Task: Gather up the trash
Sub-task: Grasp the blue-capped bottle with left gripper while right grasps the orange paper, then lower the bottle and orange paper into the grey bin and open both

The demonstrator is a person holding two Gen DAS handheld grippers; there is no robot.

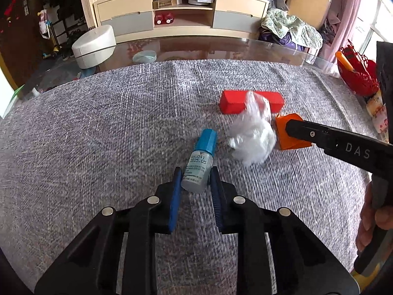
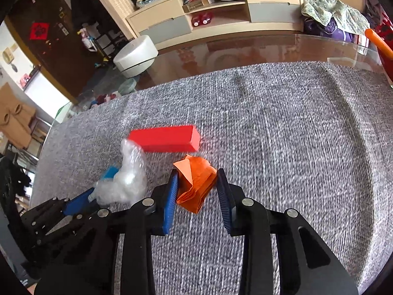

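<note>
A small bottle (image 1: 200,161) with a blue cap lies on the grey cloth between my left gripper's (image 1: 195,174) blue pads, which are closed against its sides. A crumpled clear plastic wrapper (image 1: 251,137) lies just right of it, also in the right wrist view (image 2: 127,179). An orange folded paper (image 2: 195,184) sits between my right gripper's (image 2: 197,179) pads, which press on both its sides; it also shows in the left wrist view (image 1: 285,132). A red box (image 2: 164,139) lies behind them, partly hidden by the wrapper in the left wrist view (image 1: 250,102).
The grey cloth (image 1: 98,135) covers a glass table (image 1: 196,46). A red basket (image 1: 356,73) and a packet (image 1: 378,115) stand at the right edge. Beyond are a white round stool (image 1: 94,45) and a wooden cabinet (image 1: 181,9).
</note>
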